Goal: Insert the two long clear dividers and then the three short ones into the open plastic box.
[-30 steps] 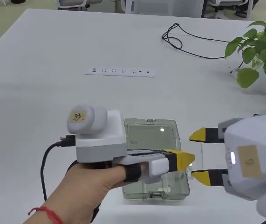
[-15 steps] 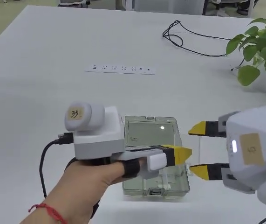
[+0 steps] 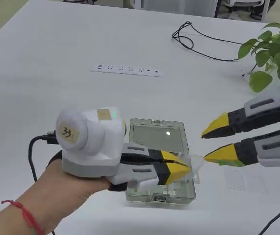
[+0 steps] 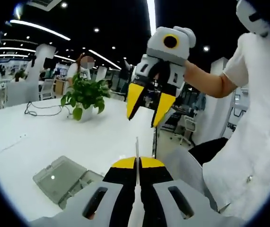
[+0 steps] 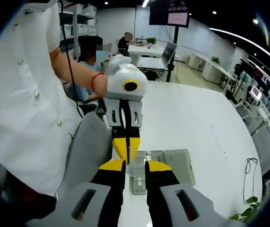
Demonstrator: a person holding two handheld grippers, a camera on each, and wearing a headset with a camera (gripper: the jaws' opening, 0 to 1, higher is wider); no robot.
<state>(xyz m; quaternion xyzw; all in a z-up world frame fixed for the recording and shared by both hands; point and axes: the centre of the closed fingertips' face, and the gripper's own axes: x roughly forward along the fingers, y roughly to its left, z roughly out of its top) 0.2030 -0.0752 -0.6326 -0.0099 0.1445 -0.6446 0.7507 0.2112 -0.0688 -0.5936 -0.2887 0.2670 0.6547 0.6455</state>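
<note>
Jaws of my left gripper are clenched on a clear divider, pinched edge-on so I can carry it upright; right gripper faces it with jaws spread, tips just beside the sheet's free end, probably to steady it; open plastic box waits on the table right underneath.

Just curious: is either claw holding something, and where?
The left gripper pinches a clear divider by one end; the right gripper is open, holding nothing.
</note>
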